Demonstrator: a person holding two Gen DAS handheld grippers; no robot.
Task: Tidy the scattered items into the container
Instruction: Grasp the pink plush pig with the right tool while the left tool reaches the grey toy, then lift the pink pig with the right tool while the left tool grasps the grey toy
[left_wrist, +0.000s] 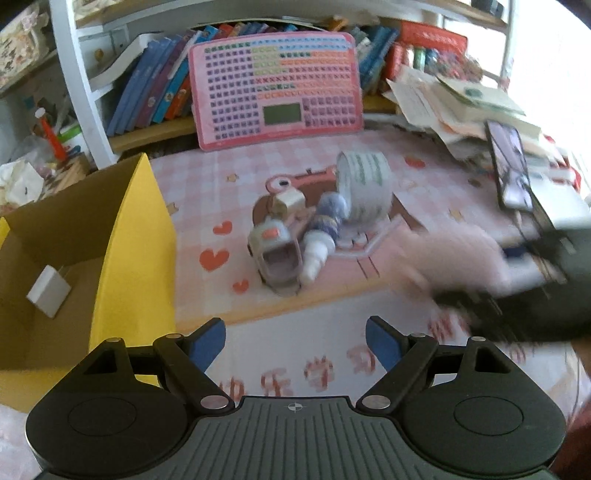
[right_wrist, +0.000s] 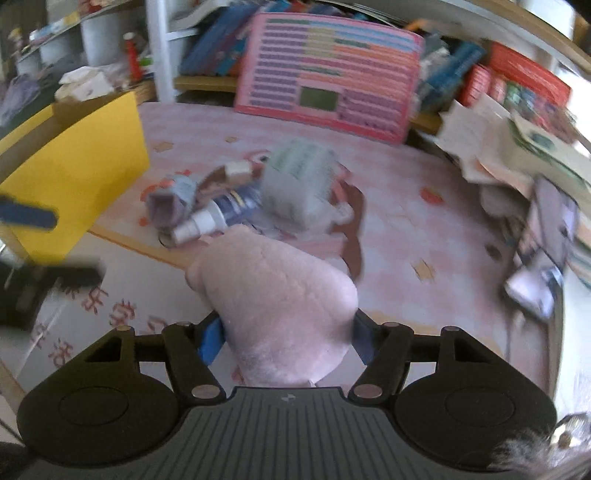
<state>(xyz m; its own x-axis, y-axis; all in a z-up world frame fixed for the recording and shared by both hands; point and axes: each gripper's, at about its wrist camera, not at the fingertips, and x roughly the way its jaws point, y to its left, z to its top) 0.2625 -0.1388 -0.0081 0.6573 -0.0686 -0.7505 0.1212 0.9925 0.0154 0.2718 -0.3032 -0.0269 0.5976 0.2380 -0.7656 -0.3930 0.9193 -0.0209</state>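
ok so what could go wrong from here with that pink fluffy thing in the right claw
1. The pink fluffy thing is soft and bulges well past the right claw, so it may slip free on the way to the yellow box.
2. The box sits on the left by the left claw, which stands open and empty; the two could bump.
3. The spray bottle and tape roll lie close ahead and could get knocked.

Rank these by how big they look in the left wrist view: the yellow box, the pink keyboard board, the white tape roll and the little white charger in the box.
1. yellow box, though it sits nearest the camera, which inflates it
2. pink keyboard board
3. white tape roll
4. white charger
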